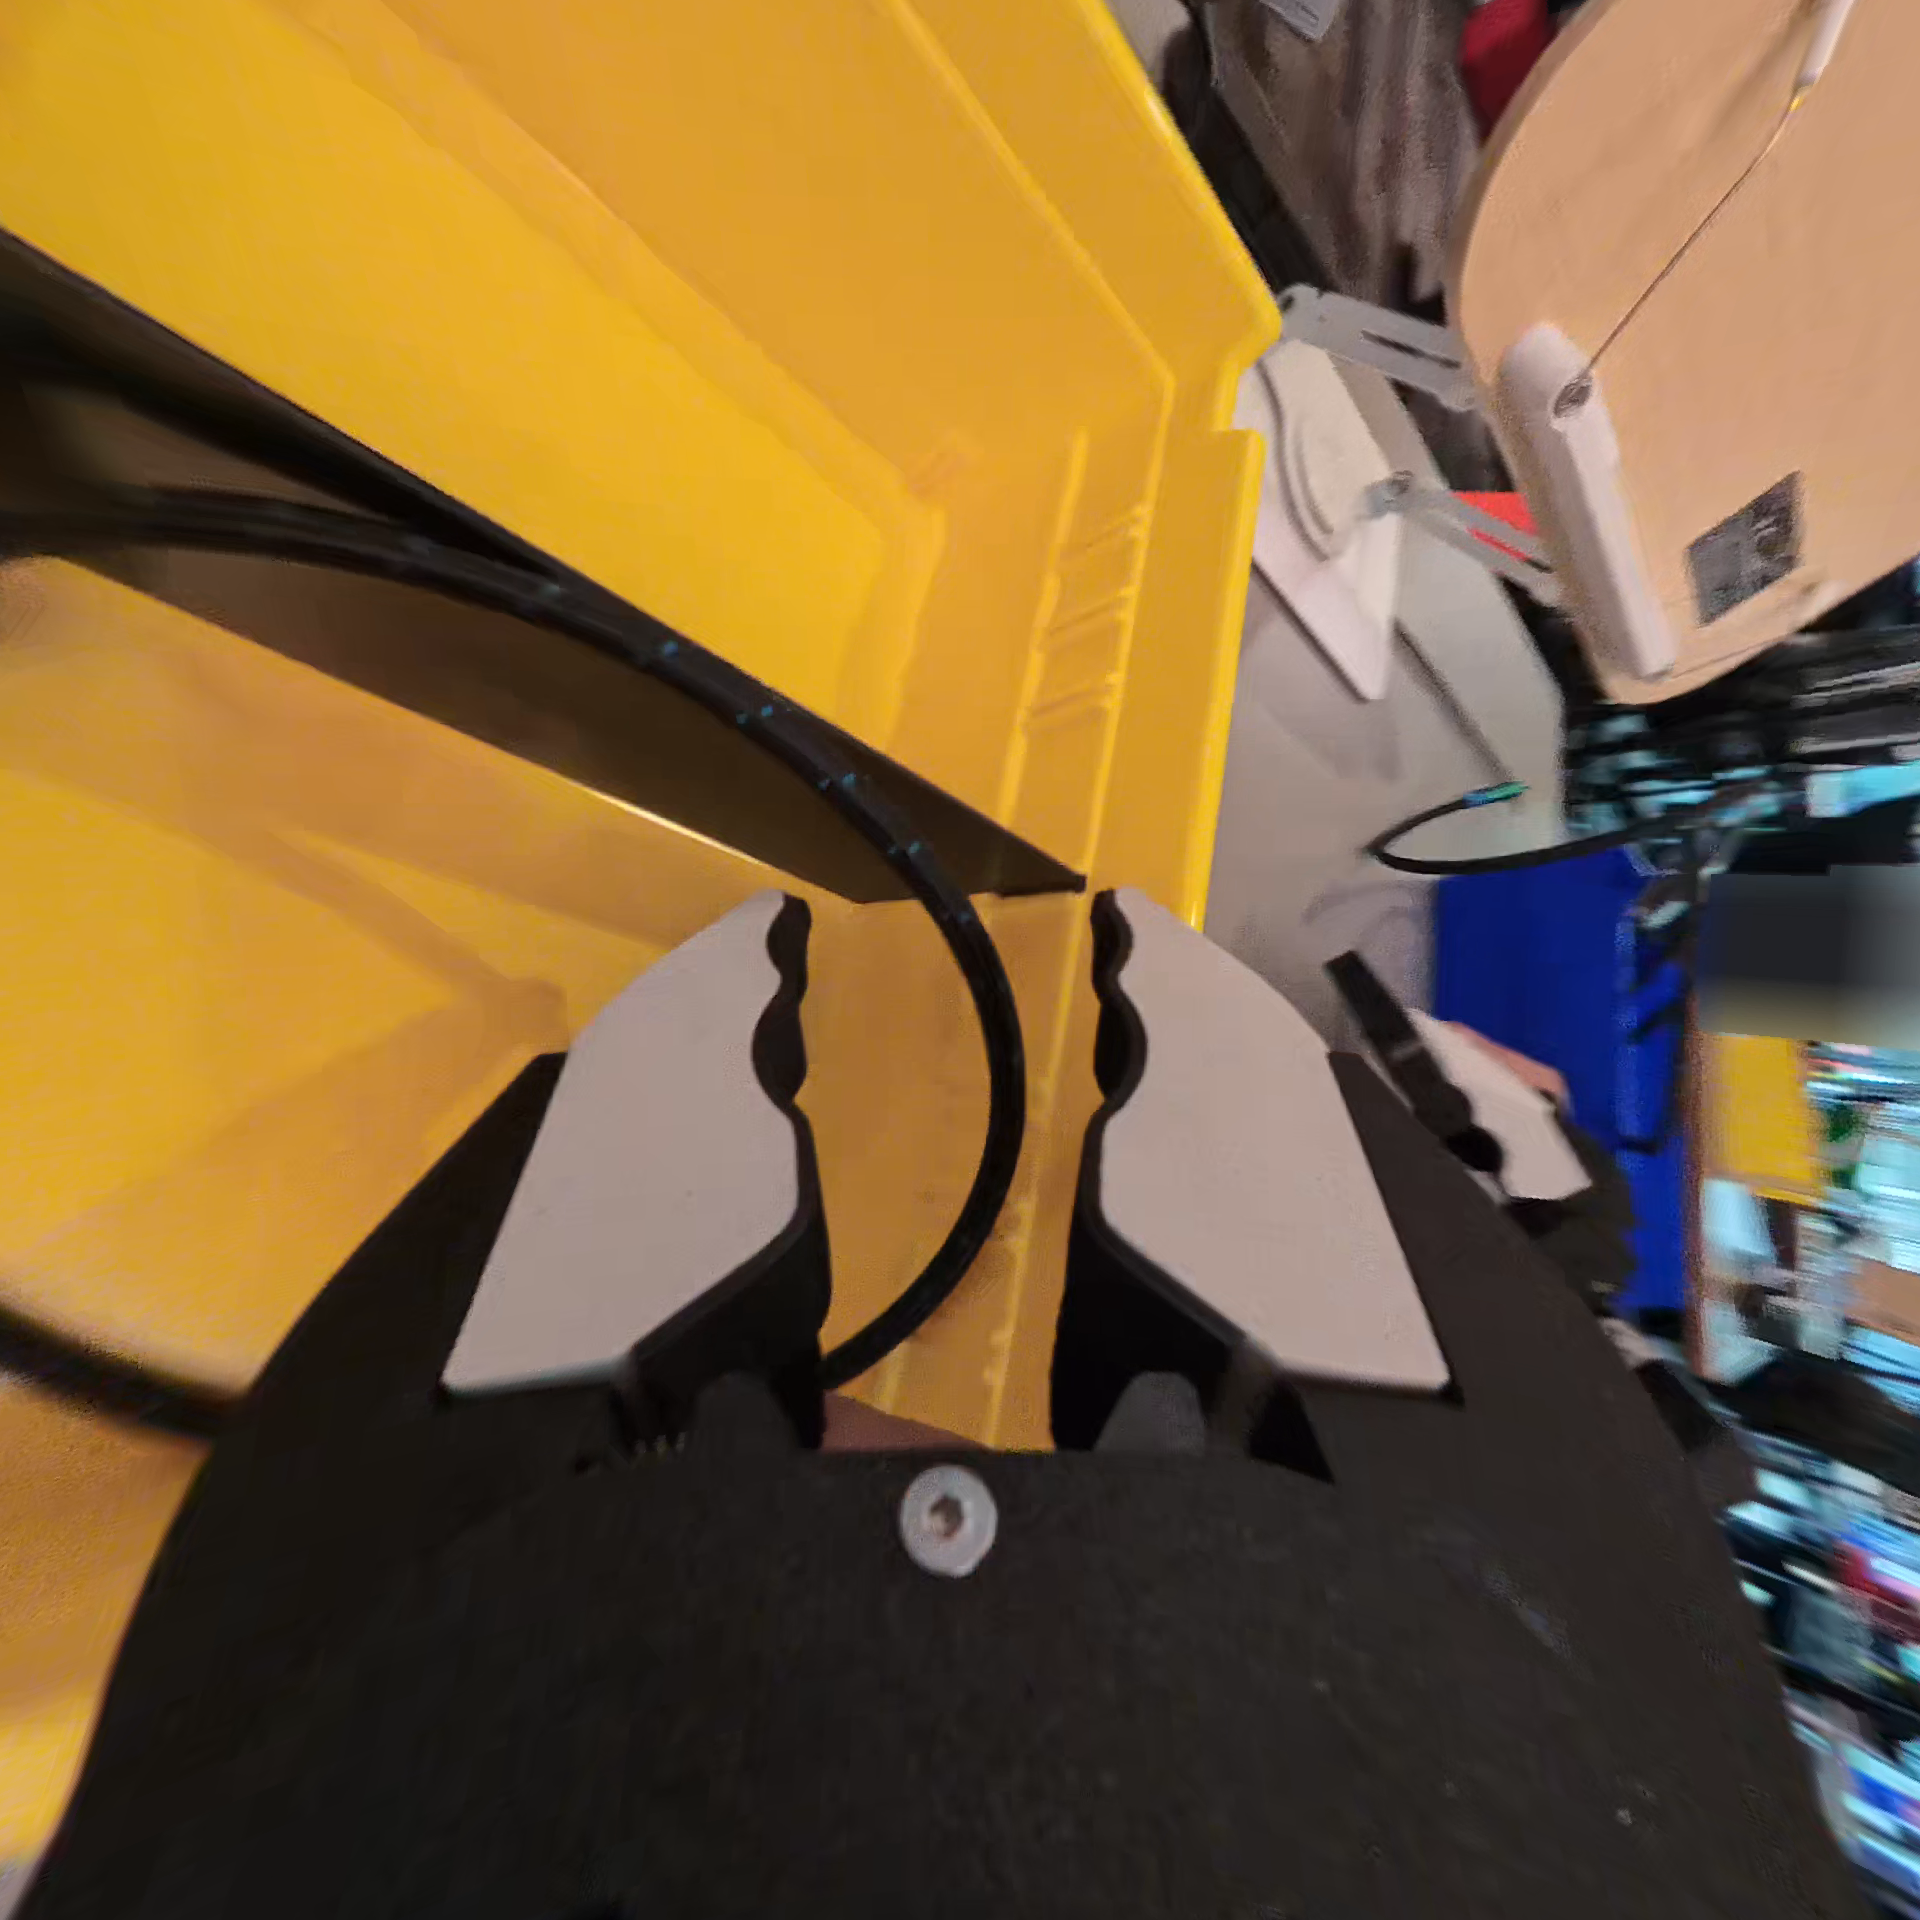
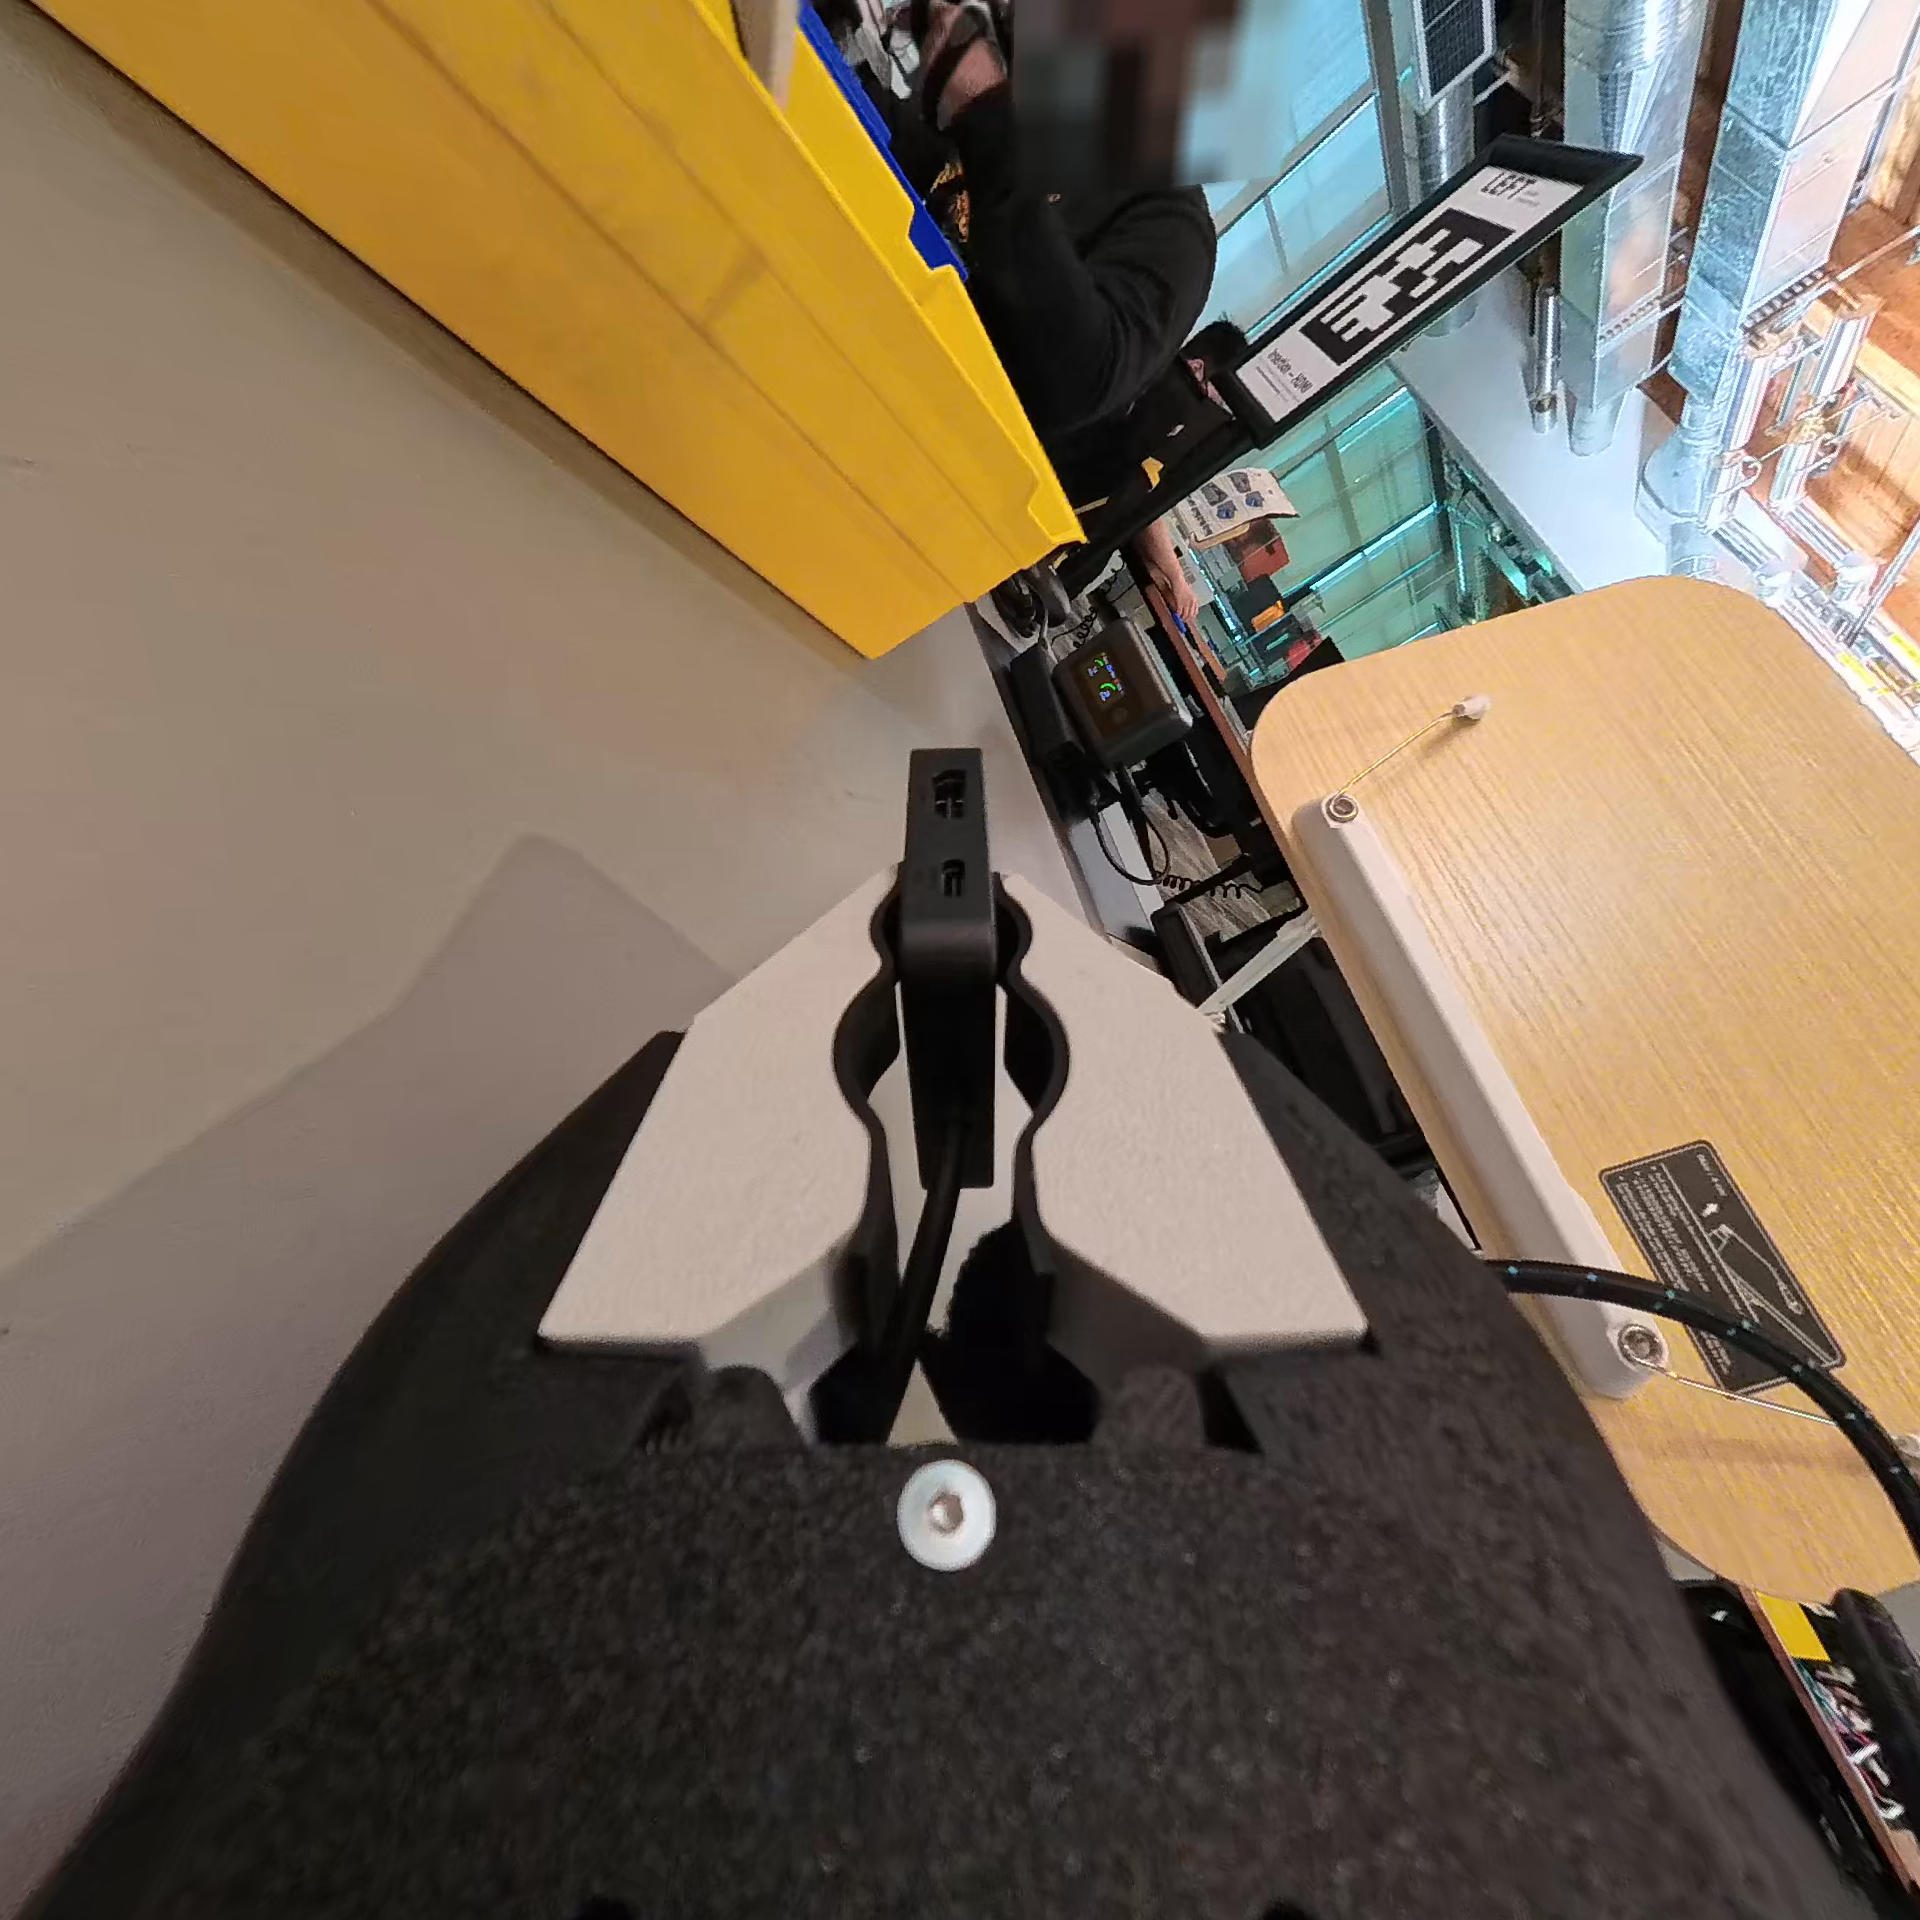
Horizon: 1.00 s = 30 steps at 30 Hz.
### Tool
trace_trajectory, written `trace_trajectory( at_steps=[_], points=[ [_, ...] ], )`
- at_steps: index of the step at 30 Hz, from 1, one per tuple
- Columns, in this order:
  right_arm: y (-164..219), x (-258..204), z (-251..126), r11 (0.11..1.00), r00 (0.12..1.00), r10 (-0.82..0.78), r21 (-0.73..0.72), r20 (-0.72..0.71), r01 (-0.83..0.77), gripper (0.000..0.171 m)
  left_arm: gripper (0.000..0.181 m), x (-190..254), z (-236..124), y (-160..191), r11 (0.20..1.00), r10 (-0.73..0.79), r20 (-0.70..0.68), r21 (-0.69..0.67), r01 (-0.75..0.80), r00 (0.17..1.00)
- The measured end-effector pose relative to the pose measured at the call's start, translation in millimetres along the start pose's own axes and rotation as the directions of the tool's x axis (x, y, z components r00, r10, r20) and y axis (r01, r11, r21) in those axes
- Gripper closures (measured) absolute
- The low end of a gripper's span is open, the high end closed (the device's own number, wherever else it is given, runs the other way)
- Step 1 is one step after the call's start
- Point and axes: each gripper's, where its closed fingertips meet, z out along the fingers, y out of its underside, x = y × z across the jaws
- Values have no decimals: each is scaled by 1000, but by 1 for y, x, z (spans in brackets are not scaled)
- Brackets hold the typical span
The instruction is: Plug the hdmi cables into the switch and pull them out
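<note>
- Being clamped between the pale grey fingers of the right gripper (image 2: 948,914) is a small flat black plastic switch box (image 2: 948,935), held edge-on w/ approx. half its length sticking out past the fingertips.
- Two ports are being shown on the switch's narrow exposed edge; a thin black cable (image 2: 925,1262) is leaving its near end & running back between the fingers.
- A braided black cable w/ teal flecks (image 2: 1704,1325) is being draped across a light wood-grain board (image 2: 1621,914) at the right of the right wrist view.
- The left gripper (image 1: 948,920) is being held w/ its jaws apart, nothing gripped.
- A black cable w/ teal flecks (image 1: 982,997) is being seen curving through the gap between the left fingers, in front of a bright yellow plastic bin (image 1: 623,364); contact w/ the fingers can't be told.
- A dark flat divider (image 1: 582,707) is being crossed by that cable inside the bin.
</note>
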Motion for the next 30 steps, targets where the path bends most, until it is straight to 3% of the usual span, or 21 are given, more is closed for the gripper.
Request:
trace_trajectory(
  at_steps=[1, 2, 5, 8, 11, 15, 19, 26, 28, 30],
  points=[
    [0, -1, 0, 1000, 1000, -2, -1, 4, 2, 159, 134, 1, 5, 0, 999, -43, -32, -12, 43, 999],
    [0, -2, 0, 1000, 1000, -4, -2, 9, 4, 159, 168, 3, 7, 0, 997, -80, -65, -10, 79, 995],
    [1, -4, 1, 1000, 1000, -12, -5, 14, 12, 159, 171, 12, -4, -6, 996, -55, -95, 58, 61, 994],
    [1, -4, 1, 1000, 1000, -8, -2, 18, 8, 159, 171, 35, -34, -13, 976, 144, -51, 171, -133, 988],
    [1, -1, 1, 1000, 1000, 1, -1, 6, -1, 159, 174, 73, -71, -10, 876, 406, 41, 266, -402, 913],
    [1, 6, -1, 999, 999, 34, 6, -15, -34, 159, 175, 119, -99, 32, 643, 719, 132, 246, -725, 682],
    [3, 13, -2, 998, 997, 69, 9, -37, -69, 159, 175, 139, -102, 88, 386, 889, 210, 136, -912, 408],
    [7, 27, -5, 988, 985, 155, 22, -72, -154, 159, 175, 137, -68, 220, -52, 994, 91, -101, -994, -62],
    [8, 31, -6, 984, 980, 181, 27, -85, -179, 159, 175, 125, -58, 249, -137, 990, 8, -161, -978, -140],
    [9, 35, -7, 978, 974, 208, 32, -94, -206, 159, 175, 110, -50, 269, -174, 984, -75, -214, -961, -161]
  ],
)
